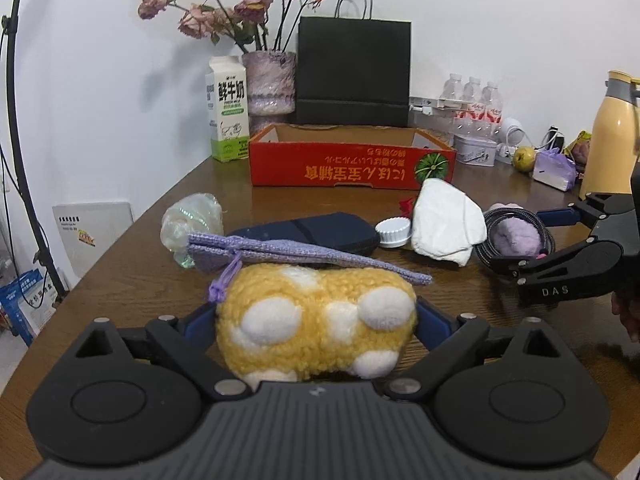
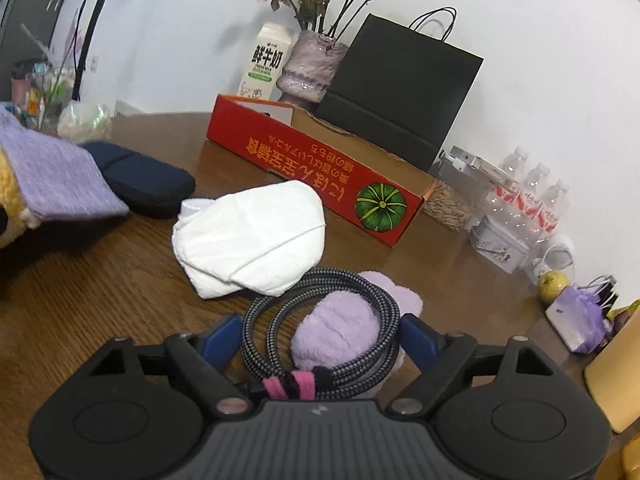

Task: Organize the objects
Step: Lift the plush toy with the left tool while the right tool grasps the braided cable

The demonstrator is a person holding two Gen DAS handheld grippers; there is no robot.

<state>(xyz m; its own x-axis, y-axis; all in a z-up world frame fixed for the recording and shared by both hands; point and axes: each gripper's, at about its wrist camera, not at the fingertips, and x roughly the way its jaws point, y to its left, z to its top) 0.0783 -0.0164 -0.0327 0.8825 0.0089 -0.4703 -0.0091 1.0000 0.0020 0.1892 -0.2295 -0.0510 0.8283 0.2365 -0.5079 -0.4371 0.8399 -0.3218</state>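
L gripper [image 1: 318,320], lower centre of frame, clamps yellow plush [image 1: 316,320]. R gripper [image 2: 320,336], lower centre, jaws apart around coiled cable [image 2: 320,320] and purple plush [image 2: 336,332], pad contact unclear. Red box [image 1: 352,168] mid-frame behind.

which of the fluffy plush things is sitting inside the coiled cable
The purple plush: the braided cable loops around it, between the right gripper's fingers. The yellow plush with white spots has no cable round it; it sits between the left gripper's fingers.
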